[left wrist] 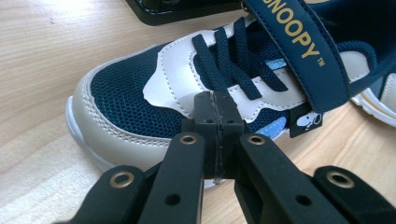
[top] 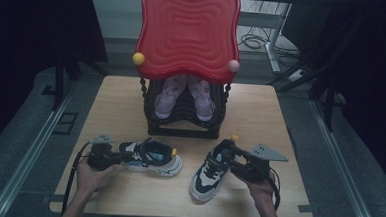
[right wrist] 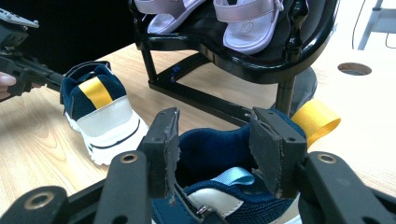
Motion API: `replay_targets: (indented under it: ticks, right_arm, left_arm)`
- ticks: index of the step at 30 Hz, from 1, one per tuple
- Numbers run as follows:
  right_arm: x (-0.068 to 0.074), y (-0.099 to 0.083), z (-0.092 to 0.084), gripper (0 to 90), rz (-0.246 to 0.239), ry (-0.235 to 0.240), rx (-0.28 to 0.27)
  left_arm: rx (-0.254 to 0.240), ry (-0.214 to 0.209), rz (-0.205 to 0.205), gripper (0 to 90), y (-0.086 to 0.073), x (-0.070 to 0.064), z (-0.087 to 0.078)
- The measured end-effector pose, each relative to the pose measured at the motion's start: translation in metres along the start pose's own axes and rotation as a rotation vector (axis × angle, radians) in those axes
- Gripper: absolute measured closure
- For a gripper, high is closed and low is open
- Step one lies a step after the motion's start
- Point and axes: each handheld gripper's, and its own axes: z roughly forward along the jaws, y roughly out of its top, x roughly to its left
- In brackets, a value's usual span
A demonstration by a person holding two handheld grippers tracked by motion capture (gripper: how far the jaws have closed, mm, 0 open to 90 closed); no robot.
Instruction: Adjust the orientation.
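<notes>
Two sneakers, left and right, on the table before the rack with sandals

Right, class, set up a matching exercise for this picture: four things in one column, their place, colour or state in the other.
Column A:
1 lilac sandals
2 left gripper
3 right gripper
4 wavy top panel

Column B:
a red
b jaws shut together
c on the black rack
d jaws either side of the right sneaker at its heel

Pairs: 1-c, 2-b, 3-d, 4-a
</notes>
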Motion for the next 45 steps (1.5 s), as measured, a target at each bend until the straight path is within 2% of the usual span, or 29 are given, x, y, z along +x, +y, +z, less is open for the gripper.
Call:
replay_targets:
  ticks: [4, 13, 19, 21, 26, 29, 31, 32, 33, 34, 36, 39, 44, 45]
  right_arm:
    - [0.000, 0.000, 0.000, 52.1, 0.000, 0.000, -0.001]
    - [0.000, 0.000, 0.000, 52.1, -0.001, 0.001, -0.002]
    - [0.000, 0.001, 0.000, 52.8, 0.000, 0.003, -0.004]
    - [0.001, 0.001, 0.000, 54.5, -0.001, 0.015, 0.001]
    - [0.003, 0.002, 0.001, 57.1, -0.003, 0.034, 0.002]
    - [0.004, 0.003, 0.002, 59.3, -0.003, 0.046, 0.003]
    - [0.006, 0.005, 0.004, 61.8, -0.008, 0.060, 0.007]
    - [0.009, 0.008, 0.006, 65.9, -0.015, 0.084, 0.015]
    - [0.009, 0.008, 0.006, 65.9, -0.015, 0.084, 0.015]
    - [0.013, 0.011, 0.009, 70.9, -0.027, 0.111, 0.034]
    - [0.016, 0.013, 0.011, 73.1, -0.028, 0.124, 0.043]
    - [0.026, 0.022, 0.024, 84.0, -0.050, 0.169, 0.074]
    - [0.037, 0.032, 0.040, 88.8, -0.083, 0.192, 0.120]
    - [0.044, 0.038, 0.048, 88.9, -0.093, 0.210, 0.137]
  left_arm:
    - [0.003, 0.016, 0.007, 89.8, 0.003, 0.000, 0.001]
    - [-0.002, 0.023, -0.001, 89.7, 0.004, 0.001, 0.002]
    - [-0.021, 0.040, -0.005, 86.4, 0.005, -0.001, -0.004]
    - [-0.037, 0.037, -0.008, 84.2, 0.006, -0.002, -0.007]
    - [-0.041, 0.024, -0.004, 70.7, 0.010, -0.008, -0.013]
    - [-0.046, 0.030, 0.011, 65.9, 0.016, -0.012, -0.016]
    - [-0.062, 0.032, 0.017, 62.5, 0.020, -0.015, -0.020]
    - [-0.076, 0.034, 0.020, 60.4, 0.025, -0.017, -0.022]
    - [-0.076, 0.034, 0.020, 59.5, 0.025, -0.017, -0.022]
    - [-0.093, 0.035, 0.021, 58.6, 0.029, -0.019, -0.025]
    - [-0.095, 0.036, 0.020, 57.9, 0.030, -0.020, -0.025]
    - [-0.094, 0.035, 0.024, 55.8, 0.032, -0.022, -0.025]
    - [-0.092, 0.034, 0.023, 54.1, 0.029, -0.021, -0.027]
    - [-0.096, 0.036, 0.021, 53.4, 0.028, -0.019, -0.030]
